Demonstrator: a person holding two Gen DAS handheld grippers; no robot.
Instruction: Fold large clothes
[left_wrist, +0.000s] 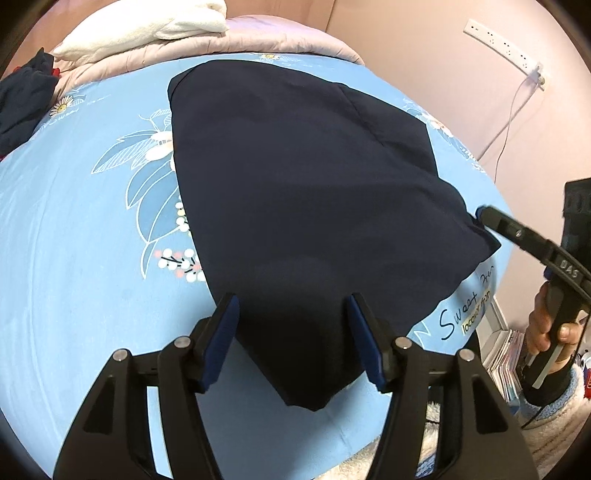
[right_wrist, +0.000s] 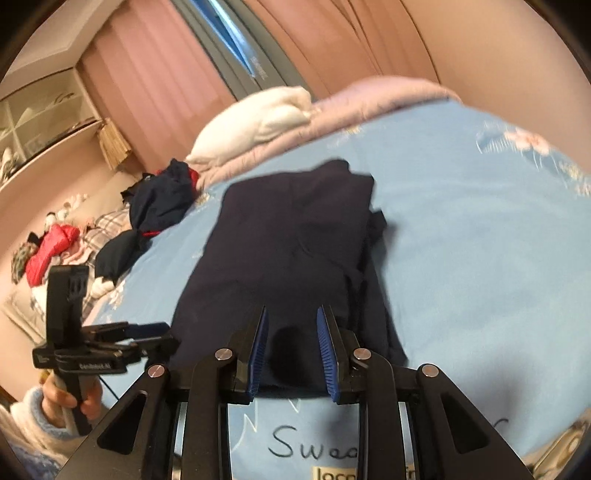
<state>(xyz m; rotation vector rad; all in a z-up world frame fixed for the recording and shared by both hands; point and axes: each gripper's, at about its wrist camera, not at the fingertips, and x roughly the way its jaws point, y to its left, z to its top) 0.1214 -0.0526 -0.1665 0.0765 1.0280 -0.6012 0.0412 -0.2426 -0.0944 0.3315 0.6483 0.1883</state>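
Observation:
A dark navy garment (left_wrist: 295, 177) lies folded and flat on the light blue flowered bed sheet (left_wrist: 74, 258). My left gripper (left_wrist: 291, 299) hovers over its near narrow end, jaws wide apart, pads clear of the cloth. In the left wrist view my right gripper (left_wrist: 482, 214) reaches in from the right, its tip at the garment's right corner. In the right wrist view the garment (right_wrist: 295, 236) stretches away, and my right gripper (right_wrist: 291, 312) stands over its near edge with a narrow gap between the blue pads and no cloth pinched. The left gripper (right_wrist: 168, 334) shows at the left, held by a hand (right_wrist: 66, 398).
A heap of dark and red clothes (right_wrist: 159, 206) lies at the bed's far left. A white blanket (left_wrist: 147, 29) rests on a pink quilt (left_wrist: 277, 37) at the head. A power strip (left_wrist: 506, 44) with a cable hangs on the wall. Books (left_wrist: 506, 358) are stacked beside the bed.

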